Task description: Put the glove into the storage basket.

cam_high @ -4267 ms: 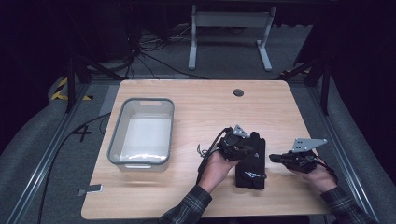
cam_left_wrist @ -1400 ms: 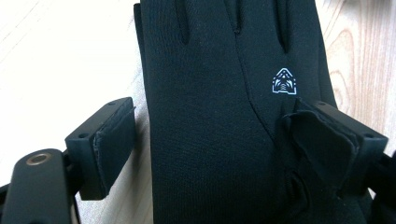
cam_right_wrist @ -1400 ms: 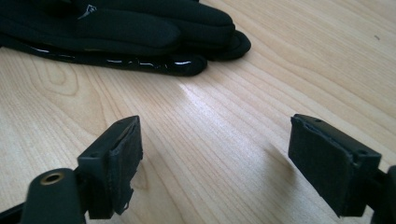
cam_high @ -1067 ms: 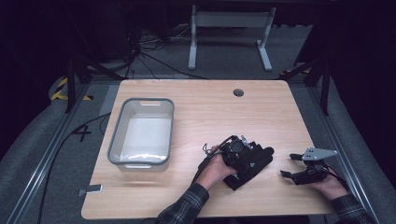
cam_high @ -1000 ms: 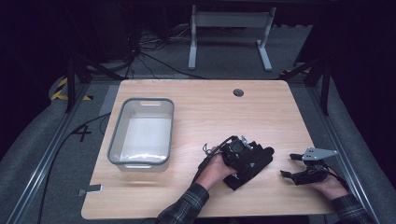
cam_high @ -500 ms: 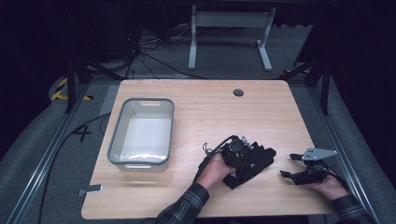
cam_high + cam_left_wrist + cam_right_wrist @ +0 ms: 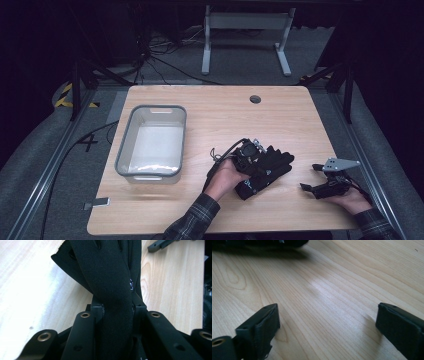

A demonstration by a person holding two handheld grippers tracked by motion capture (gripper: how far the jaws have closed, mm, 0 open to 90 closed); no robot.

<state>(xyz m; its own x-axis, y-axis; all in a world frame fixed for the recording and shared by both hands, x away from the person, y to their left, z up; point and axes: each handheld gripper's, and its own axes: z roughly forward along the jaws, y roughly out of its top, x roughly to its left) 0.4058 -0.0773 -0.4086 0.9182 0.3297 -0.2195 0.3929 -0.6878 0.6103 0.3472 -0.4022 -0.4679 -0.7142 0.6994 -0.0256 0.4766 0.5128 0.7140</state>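
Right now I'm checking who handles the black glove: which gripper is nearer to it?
Left. The left gripper is shut on the black glove. The right gripper lies open on the table, apart from the glove, off to its right.

The worktop is the one brightly lit surface in the high view; all around it the floor and stands sink into near-black, and detail there is soft and grainy. Light falls from above, so the clear bin casts almost no shadow. In the right gripper view a pale glare patch lies on the wood between the blurred tongs. In the left gripper view the black glove swallows light, its folds barely readable, and the nearest metal is out of focus.
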